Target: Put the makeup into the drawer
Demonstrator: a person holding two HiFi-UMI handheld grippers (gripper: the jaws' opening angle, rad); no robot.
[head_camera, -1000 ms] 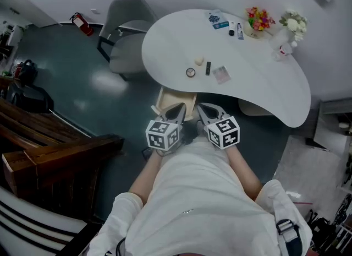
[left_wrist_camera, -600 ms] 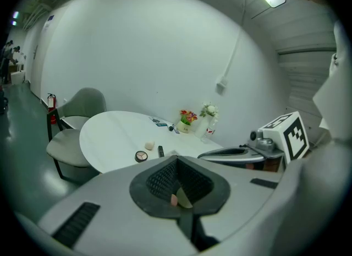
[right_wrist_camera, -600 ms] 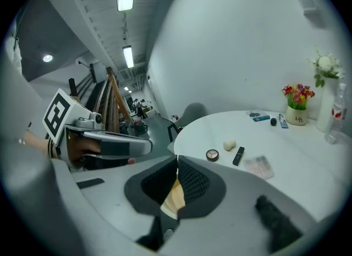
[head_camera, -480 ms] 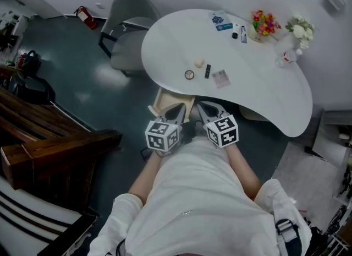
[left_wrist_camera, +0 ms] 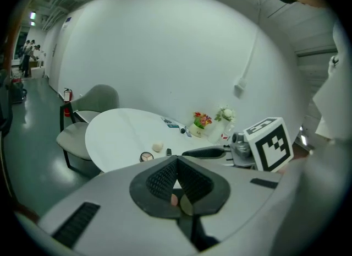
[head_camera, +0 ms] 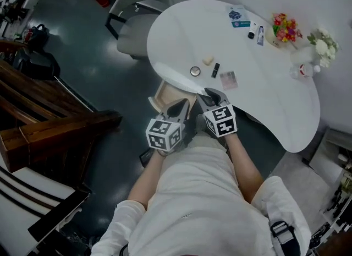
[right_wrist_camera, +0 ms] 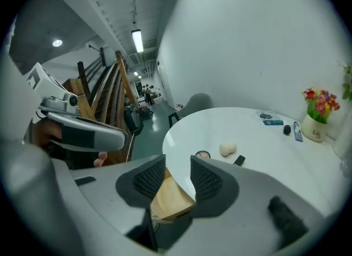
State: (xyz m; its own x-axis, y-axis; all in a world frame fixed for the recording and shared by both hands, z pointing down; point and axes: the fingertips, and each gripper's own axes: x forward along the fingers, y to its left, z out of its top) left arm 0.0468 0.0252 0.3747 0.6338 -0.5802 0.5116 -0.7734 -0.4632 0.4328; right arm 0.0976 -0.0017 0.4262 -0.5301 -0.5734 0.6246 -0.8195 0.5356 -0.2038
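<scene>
Right gripper point(head_camera: 212, 94) has its jaws a little apart. They have just been opening, and nothing is between them. It is at the near edge of the white table point(head_camera: 275, 103). Left gripper point(head_camera: 179, 107), just to its left, is closed and empty, by the open wooden drawer point(head_camera: 163, 94). The makeup lies on the table just beyond: a round compact point(head_camera: 195, 71), a sponge point(head_camera: 208, 60), and a black tube point(head_camera: 215, 70).
</scene>
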